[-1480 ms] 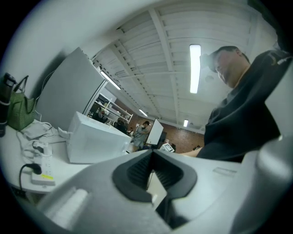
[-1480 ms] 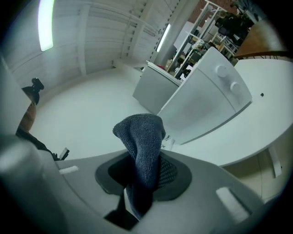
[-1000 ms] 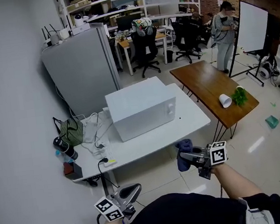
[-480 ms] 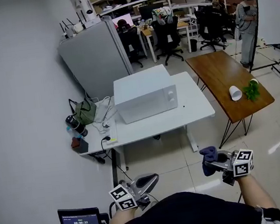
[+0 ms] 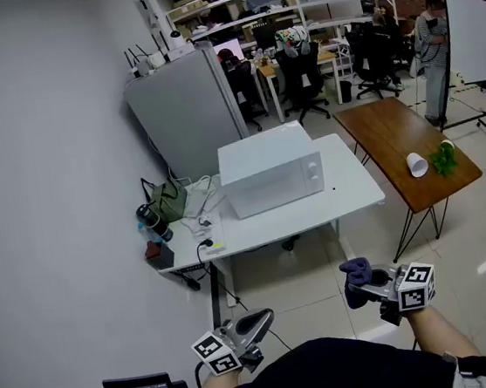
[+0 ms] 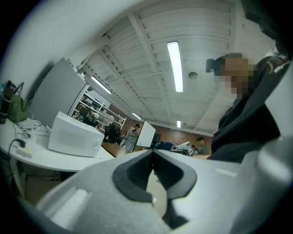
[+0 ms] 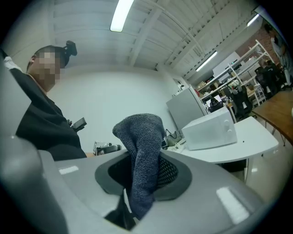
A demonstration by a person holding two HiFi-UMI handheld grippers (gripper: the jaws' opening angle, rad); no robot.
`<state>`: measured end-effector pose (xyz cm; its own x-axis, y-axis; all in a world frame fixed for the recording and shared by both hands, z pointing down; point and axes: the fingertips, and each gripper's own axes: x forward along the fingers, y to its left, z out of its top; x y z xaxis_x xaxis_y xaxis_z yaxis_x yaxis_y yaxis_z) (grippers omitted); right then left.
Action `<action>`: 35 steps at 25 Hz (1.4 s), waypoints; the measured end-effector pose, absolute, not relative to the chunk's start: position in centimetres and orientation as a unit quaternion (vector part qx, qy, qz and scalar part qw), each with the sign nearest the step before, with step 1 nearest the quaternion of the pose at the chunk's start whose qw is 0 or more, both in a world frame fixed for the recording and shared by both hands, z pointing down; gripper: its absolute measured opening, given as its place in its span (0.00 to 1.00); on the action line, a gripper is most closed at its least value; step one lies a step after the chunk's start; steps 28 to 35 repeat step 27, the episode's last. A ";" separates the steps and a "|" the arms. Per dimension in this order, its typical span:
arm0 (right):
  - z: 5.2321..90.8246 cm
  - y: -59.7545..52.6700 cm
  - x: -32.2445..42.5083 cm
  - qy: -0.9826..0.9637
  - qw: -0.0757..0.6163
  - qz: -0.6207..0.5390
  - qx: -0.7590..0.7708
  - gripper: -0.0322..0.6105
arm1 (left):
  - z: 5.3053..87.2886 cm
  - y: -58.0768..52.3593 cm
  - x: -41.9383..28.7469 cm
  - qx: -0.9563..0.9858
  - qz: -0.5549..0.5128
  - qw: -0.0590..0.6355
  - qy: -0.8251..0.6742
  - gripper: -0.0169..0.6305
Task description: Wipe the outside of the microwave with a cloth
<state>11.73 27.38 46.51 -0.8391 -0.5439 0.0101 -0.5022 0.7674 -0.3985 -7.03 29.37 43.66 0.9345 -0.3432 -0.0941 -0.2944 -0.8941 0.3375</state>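
Right gripper [image 5: 361,286] is clamping the cloth [image 7: 139,137], wad poking past the tips. Left gripper [image 6: 152,156] is sitting closed, empty. Microwave [image 5: 271,175] is well ahead of both jaws. Best approach: close in, lead with the wad, not the tips.

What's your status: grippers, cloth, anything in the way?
Right gripper shut on dark cloth; left gripper shut, empty. Microwave on white desk, well ahead, not yet touched. Only floor between.
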 end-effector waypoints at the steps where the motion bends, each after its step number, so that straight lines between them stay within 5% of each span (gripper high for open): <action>1: 46.6 27.3 10.5 0.938 0.055 -0.199 -0.278 0.20 | 43.8 29.7 -8.3 0.970 -0.076 0.160 -0.166 0.03; 10: 44.8 26.2 3.4 0.945 0.029 -0.169 -0.280 0.20 | 43.4 29.9 -15.3 0.968 -0.084 0.148 -0.183 0.03; 35: 43.8 26.6 3.1 0.948 0.003 -0.152 -0.279 0.19 | 42.7 30.4 -14.7 0.970 -0.102 0.145 -0.167 0.03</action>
